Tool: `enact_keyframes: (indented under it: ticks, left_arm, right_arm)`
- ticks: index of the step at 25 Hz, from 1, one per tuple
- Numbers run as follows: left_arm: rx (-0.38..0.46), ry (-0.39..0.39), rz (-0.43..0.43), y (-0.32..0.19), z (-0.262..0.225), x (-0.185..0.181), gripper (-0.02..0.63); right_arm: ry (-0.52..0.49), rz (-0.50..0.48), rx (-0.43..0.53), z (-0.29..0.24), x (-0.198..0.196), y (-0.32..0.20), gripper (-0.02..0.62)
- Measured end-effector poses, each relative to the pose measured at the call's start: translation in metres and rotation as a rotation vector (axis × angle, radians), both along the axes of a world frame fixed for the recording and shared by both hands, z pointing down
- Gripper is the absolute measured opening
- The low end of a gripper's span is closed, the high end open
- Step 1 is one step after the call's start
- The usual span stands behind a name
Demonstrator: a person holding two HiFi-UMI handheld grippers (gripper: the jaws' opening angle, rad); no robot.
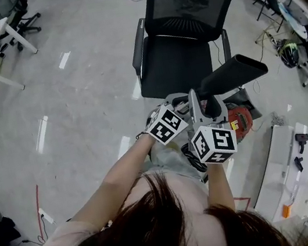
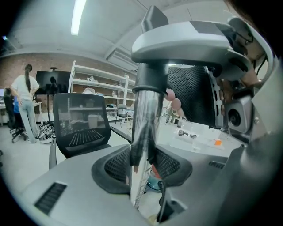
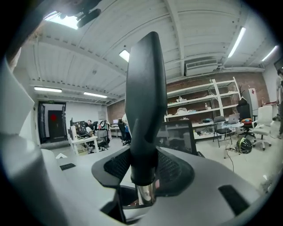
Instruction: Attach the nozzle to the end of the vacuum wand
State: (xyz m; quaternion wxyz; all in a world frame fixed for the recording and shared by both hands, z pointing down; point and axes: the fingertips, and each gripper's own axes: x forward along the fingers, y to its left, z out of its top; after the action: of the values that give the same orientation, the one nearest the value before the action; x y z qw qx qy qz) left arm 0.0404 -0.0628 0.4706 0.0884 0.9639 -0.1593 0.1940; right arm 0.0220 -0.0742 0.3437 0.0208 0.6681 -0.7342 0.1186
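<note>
The chrome vacuum wand stands upright between the mesh pads of my left gripper, which is shut on it. My right gripper is shut on the collar of the black tapered nozzle. The nozzle's lower end sits over the wand's shiny tip. In the head view the nozzle juts up and to the right from the two marker cubes, which are held close together in front of the person. How far the joint is seated is hidden by the jaws.
A black mesh office chair stands just beyond the grippers. A red vacuum body lies on the floor under them. A white table with small parts is at the right. Desks and a standing person are farther off.
</note>
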Motion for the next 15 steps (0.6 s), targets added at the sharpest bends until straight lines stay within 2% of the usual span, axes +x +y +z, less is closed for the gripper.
enact_keyframes:
  ticks: [4,7,11,15]
  left_arm:
    - [-0.004,0.007,0.007,0.001,-0.002,0.001,0.161]
    - [-0.006,0.017,0.012,0.003,-0.003,0.0,0.161]
    - [-0.029,-0.002,0.052,0.007,0.001,-0.005,0.161]
    - [-0.013,0.007,0.113,0.012,-0.008,-0.005,0.161]
  right_arm:
    - [0.0,-0.049,-0.033,-0.001,0.0,0.001,0.179]
    - [-0.023,-0.129,-0.068,-0.001,-0.004,0.004,0.179]
    - [-0.068,-0.304,-0.096,-0.012,-0.012,0.01,0.178]
    - [-0.016,-0.505,-0.116,-0.021,-0.015,0.016,0.178]
